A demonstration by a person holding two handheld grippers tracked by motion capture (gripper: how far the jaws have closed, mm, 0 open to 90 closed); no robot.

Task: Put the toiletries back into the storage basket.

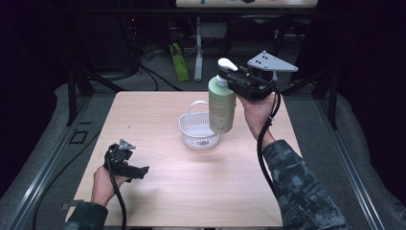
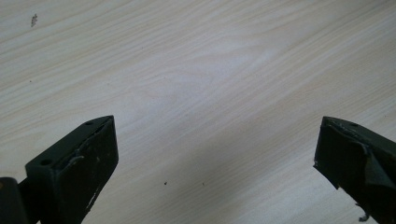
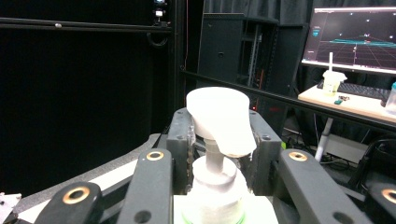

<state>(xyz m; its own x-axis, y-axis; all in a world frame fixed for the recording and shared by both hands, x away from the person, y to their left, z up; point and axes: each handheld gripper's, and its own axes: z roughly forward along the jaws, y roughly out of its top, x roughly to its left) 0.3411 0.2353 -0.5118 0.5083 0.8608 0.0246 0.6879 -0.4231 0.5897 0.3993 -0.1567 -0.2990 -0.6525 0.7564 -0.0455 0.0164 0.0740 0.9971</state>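
A pale green pump bottle [image 1: 221, 108] with a white pump head [image 1: 227, 64] hangs upright in the air, lifted off the wooden table [image 1: 191, 191]. My right gripper [image 1: 231, 80] is shut on the bottle's neck, just under the pump. In the right gripper view the white pump head [image 3: 219, 119] and collar stand between the two black jaws. Behind and below the bottle a small white basket [image 1: 196, 130] sits on the table, partly hidden by it. My left gripper [image 1: 143, 171] rests low at the table's front left; its jaws stand wide apart over bare wood [image 2: 205, 93] with nothing between them.
Dark metal frame rails run along both sides of the table. A green object [image 1: 179, 62] and a white desk leg [image 1: 198, 52] stand on the floor beyond the far edge. In the right gripper view a desk with a monitor [image 3: 352, 39] and a cup [image 3: 332, 80] is far off.
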